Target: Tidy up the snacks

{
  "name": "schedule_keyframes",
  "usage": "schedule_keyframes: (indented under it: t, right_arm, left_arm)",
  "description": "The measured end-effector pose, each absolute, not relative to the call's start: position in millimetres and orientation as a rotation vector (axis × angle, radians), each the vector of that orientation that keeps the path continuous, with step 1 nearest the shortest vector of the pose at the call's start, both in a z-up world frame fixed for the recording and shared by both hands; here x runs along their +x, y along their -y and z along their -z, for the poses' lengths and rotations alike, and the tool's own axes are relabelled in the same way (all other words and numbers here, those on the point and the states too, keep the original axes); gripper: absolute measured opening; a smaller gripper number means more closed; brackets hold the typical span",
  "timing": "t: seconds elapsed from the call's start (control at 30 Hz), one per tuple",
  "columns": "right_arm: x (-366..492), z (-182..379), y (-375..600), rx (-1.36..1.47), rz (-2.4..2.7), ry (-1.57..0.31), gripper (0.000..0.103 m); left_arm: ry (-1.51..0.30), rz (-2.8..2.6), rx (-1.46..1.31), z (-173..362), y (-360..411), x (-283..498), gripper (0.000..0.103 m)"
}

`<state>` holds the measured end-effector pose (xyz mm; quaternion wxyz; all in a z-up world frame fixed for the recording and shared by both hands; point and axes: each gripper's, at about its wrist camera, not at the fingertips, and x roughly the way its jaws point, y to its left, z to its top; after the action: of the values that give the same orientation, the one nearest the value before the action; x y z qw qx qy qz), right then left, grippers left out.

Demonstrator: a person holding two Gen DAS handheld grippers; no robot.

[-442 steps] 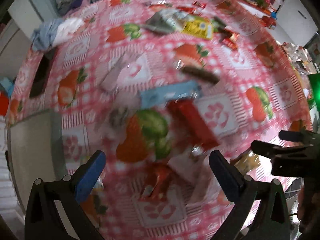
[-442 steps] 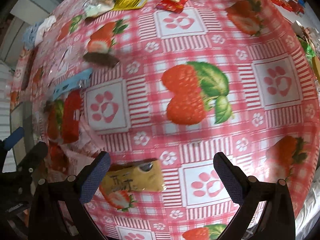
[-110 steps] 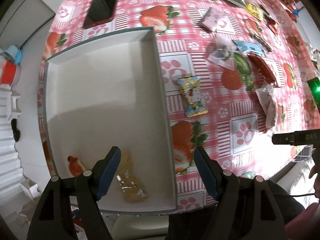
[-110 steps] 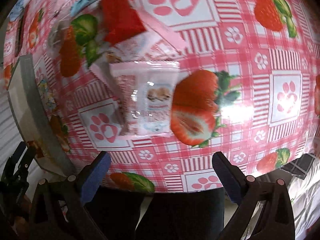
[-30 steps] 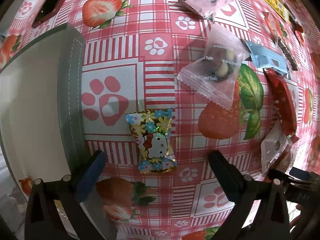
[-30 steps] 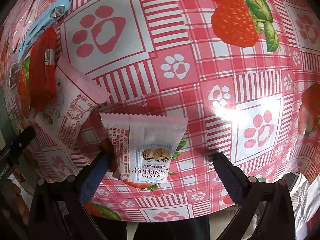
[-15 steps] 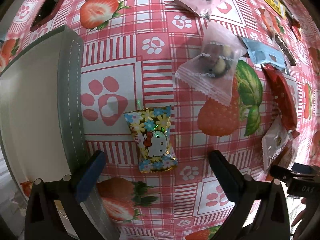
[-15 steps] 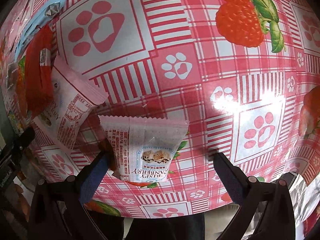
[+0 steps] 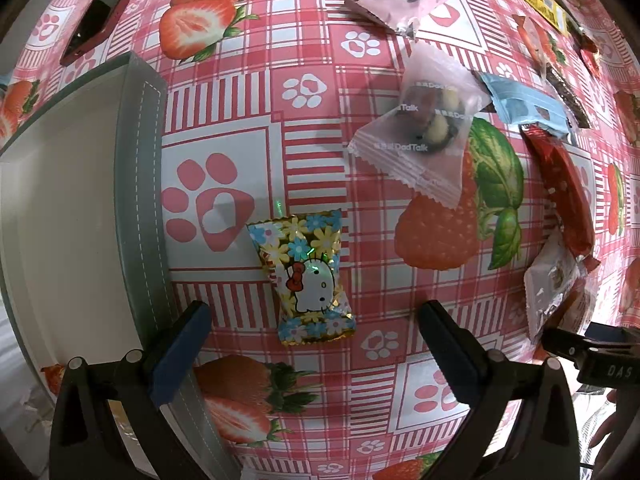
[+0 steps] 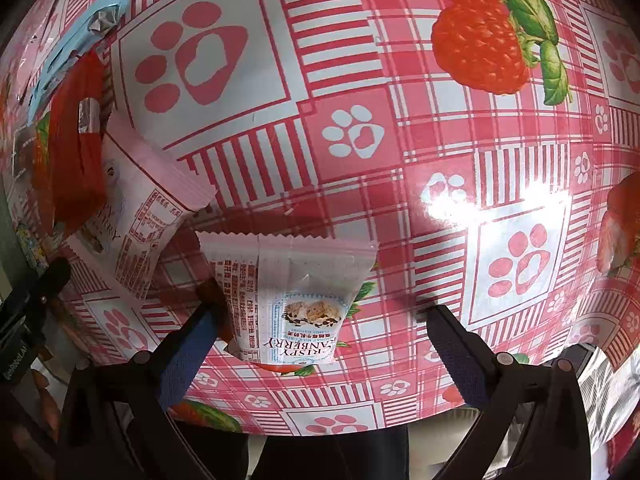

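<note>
The left tool (image 9: 312, 332) is held spread wide above the bench (image 9: 248, 104), which is covered by a pink checked cloth printed with strawberries and paw marks. Between its blue-padded fingers (image 9: 178, 354), but untouched by them, a flowered cat-print candy packet (image 9: 306, 276) is seen lying flat. Just to the left of that packet the grey wall of a shallow tray (image 9: 140, 208) is found, its pale floor mostly bare in view. Further off, a translucent nut pouch (image 9: 424, 128), a pink packet (image 9: 404, 0), a light blue wrapper (image 9: 524, 106) and a red wrapper (image 9: 568, 196) are scattered on the cloth. The right tool (image 10: 316, 330) is likewise spread, lowered near the bench's front edge, with a pink-and-white cranberry crisp packet (image 10: 288, 296) lying between its fingers (image 10: 188, 354); the left pad is set close against the packet's side, though contact cannot be told. A second matching packet (image 10: 136, 208) is lying to the left, partly under the red wrapper.
</note>
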<state>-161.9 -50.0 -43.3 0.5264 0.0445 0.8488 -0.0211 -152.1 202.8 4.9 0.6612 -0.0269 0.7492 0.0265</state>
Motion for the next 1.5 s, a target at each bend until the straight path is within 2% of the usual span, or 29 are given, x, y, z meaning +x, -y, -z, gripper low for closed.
schedule_keyframes:
  t: [0.87,1.1,1.13,1.2,1.23,1.27,1.3,1.33,1.37,1.4,1.5]
  right_arm:
    - [-171,32,46,0.104,0.064,-1.923,0.103]
    - [-174,36,47,0.142,0.075,-2.001,0.103]
    - [-177,36,45,0.136,0.066,-2.003,0.103]
    - [-183,31,37,0.083,0.044,-1.987,0.093]
    - [-185,27,32,0.057,0.025,-1.978,0.089]
    - [-187,23,29,0.036,0.010,-1.969,0.077]
    - [-188,18,25,0.014,-0.006,-1.958,0.070]
    - [-189,13,22,-0.012,-0.024,-1.945,0.054]
    - [-189,10,20,-0.017,-0.046,-1.936,0.051]
    - [-189,9,20,-0.008,-0.061,-1.938,0.049]
    - [-191,4,22,0.045,-0.072,-1.934,0.046]
  left_arm:
    - [-1.692,-0.064,-0.065,-5,-204,-151,0.103]
    - [-1.733,-0.076,-0.058,-4,-203,-144,0.102]
    - [-1.729,-0.068,-0.049,-5,-201,-143,0.099]
    - [-1.716,-0.031,-0.008,-10,-193,-140,0.093]
    - [-1.710,-0.009,0.004,-12,-190,-139,0.086]
    - [-1.705,0.008,0.017,-15,-185,-139,0.079]
    - [-1.699,0.025,0.037,-18,-181,-138,0.075]
    - [-1.692,0.037,0.051,-20,-177,-138,0.063]
    - [-1.680,0.057,0.074,-23,-172,-138,0.043]
    - [-1.669,0.089,0.112,-26,-165,-137,0.031]
    - [-1.673,0.127,0.164,-29,-158,-139,0.027]
